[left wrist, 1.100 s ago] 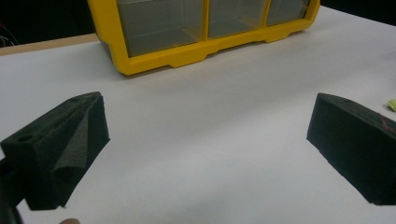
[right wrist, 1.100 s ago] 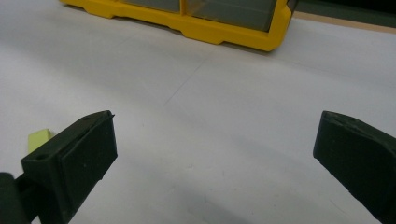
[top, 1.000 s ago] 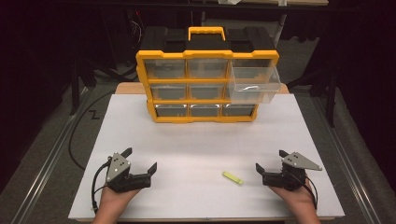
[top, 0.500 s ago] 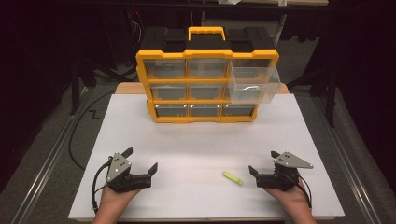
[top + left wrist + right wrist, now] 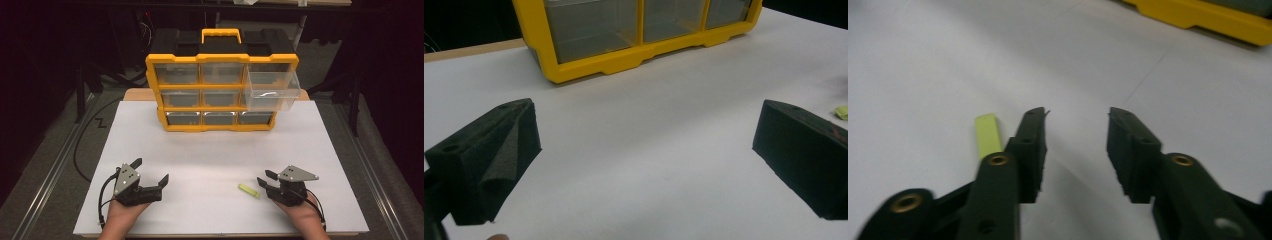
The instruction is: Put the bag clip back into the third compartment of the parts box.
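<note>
beside right tongs (image 5: 266, 181), yellow strip (image 5: 248, 190) crosswise

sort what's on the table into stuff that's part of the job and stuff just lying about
Part of the job:
- yellow-green strip, just left of the right gripper; its fingers have just been closing, nothing between them
- pulled-out clear drawer, probably

Lying about:
- rest of the yellow drawer organizer
- left gripper, open, idle
- white board

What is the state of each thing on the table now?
Right tongs: jaws just narrowed, nothing between them.
Left tongs: wide open, empty.
Yellow-green strip: flat on the white board, beside the right tongs.
Top-right drawer: pulled out.
Organizer: upright.
</note>
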### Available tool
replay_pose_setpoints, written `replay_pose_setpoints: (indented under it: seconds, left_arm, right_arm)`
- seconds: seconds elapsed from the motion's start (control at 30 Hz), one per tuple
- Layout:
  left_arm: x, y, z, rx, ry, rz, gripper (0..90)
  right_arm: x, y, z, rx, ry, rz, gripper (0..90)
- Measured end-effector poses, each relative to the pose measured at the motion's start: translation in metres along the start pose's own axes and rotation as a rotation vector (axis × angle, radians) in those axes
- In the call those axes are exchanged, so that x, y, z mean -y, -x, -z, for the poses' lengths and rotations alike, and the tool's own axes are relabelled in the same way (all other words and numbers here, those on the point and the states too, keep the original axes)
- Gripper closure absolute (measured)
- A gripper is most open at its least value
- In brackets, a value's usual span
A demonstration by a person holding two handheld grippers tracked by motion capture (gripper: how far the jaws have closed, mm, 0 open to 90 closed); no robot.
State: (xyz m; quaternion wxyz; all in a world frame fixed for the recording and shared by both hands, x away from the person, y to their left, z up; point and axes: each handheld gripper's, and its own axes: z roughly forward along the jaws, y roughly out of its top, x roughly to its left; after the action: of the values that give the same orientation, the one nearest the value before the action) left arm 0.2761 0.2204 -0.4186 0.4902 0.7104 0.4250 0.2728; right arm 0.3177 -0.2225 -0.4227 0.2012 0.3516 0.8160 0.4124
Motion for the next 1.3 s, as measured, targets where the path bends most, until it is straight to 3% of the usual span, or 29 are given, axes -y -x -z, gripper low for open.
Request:
replay_pose_setpoints:
  seconds: [0.03,0.1,0.13,0.2,0.27,0.73,0.9,1.0,1.3]
  left_arm:
    - [0.000,0.000,0.000,0.000,0.000,0.000,0.3]
    - [0.000,0.000,0.000,0.002,0.000,0.000,0.3]
    - [0.000,0.000,0.000,0.002,0.000,0.000,0.3]
    - [0.000,0.000,0.000,0.003,0.001,0.000,0.3]
    - [0.000,0.000,0.001,0.005,0.001,-0.001,0.3]
    - [0.000,0.000,0.001,0.006,0.002,-0.001,0.3]
    - [0.000,0.000,0.001,0.006,0.004,0.000,0.3]
    - [0.000,0.000,0.001,0.006,0.004,0.000,0.3]
    - [0.000,0.000,0.001,0.004,0.007,0.003,0.3]
  right_arm:
    - [0.000,0.000,0.000,0.000,0.000,0.000,62.7]
    - [0.001,-0.005,-0.002,-0.022,-0.029,0.024,76.9]
    - [0.001,-0.005,-0.002,-0.022,-0.029,0.024,76.9]
    - [0.001,-0.008,-0.004,-0.046,-0.055,0.031,87.5]
    - [0.002,-0.010,-0.004,-0.048,-0.069,0.041,90.0]
    - [-0.001,-0.020,-0.004,-0.142,-0.072,0.063,90.0]
    - [0.001,-0.017,-0.005,-0.103,-0.098,0.055,90.0]
    - [0.003,-0.016,-0.008,-0.111,-0.135,0.052,90.0]
    - [0.004,-0.020,-0.005,-0.122,-0.144,0.065,90.0]
